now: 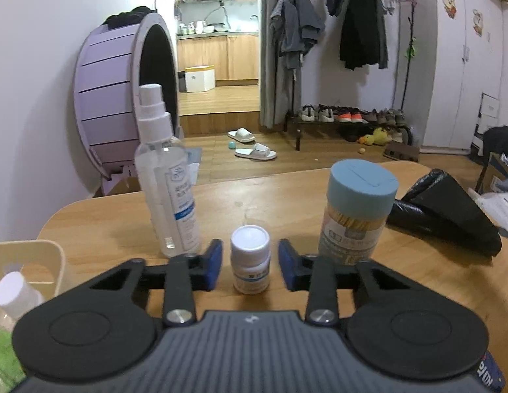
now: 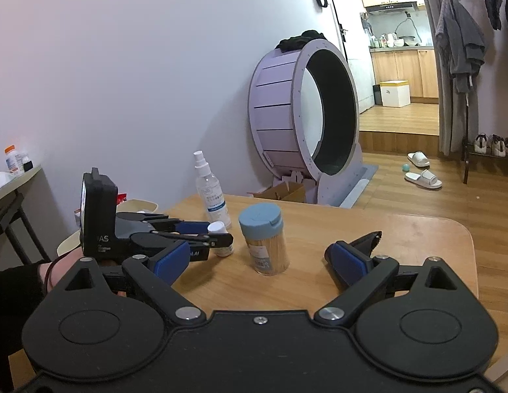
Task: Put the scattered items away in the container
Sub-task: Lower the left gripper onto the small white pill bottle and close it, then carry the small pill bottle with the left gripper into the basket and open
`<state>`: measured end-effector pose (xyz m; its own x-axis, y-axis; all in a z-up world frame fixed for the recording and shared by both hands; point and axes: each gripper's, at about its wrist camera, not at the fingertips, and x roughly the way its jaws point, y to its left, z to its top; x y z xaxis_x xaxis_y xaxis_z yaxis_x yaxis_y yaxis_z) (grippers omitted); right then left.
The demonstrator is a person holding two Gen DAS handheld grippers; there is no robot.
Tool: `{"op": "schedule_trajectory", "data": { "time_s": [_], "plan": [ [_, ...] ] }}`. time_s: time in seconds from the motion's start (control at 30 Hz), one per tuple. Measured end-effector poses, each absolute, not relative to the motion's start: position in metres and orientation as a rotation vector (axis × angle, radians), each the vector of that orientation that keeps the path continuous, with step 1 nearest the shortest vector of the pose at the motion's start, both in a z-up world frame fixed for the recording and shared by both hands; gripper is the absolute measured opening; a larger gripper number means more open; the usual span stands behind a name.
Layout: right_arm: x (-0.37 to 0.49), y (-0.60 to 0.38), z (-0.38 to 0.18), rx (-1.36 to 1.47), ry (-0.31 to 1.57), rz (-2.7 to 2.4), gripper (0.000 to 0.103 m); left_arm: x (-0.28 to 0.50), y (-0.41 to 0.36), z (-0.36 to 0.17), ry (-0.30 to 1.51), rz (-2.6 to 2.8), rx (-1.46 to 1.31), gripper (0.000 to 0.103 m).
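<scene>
Left tool (image 1: 250, 267) over wooden table (image 1: 280, 196), purple wheel (image 1: 122, 98)

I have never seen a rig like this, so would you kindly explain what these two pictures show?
No robot: a person holds a two-finger tool in each hand, each carrying a wide-angle camera. One picture looks along the left tool, the other along the right tool. On the wooden table stand a clear plastic spray bottle, a blue-lidded toothpick jar and a small white pill bottle, beside a beige plastic basket. The left tool's blue pads flank the pill bottle, not visibly pressing it. The right tool is open, empty.
</scene>
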<state>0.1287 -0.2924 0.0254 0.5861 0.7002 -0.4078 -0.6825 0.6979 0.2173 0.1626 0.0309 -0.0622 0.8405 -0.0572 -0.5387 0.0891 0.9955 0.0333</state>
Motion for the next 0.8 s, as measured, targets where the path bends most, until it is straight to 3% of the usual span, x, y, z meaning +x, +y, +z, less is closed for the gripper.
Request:
{"op": "schedule_trajectory", "data": {
  "time_s": [0.3,0.8],
  "plan": [
    [0.125,-0.294,0.028,0.041,0.486,0.813,0.094,0.146,0.032,-0.052,0.529,-0.07,0.057,0.026],
    [0.115,-0.283,0.033,0.079,0.488,0.876,0.094,0.059,0.092,0.023,0.454,0.014,0.001,0.026]
  ]
}}
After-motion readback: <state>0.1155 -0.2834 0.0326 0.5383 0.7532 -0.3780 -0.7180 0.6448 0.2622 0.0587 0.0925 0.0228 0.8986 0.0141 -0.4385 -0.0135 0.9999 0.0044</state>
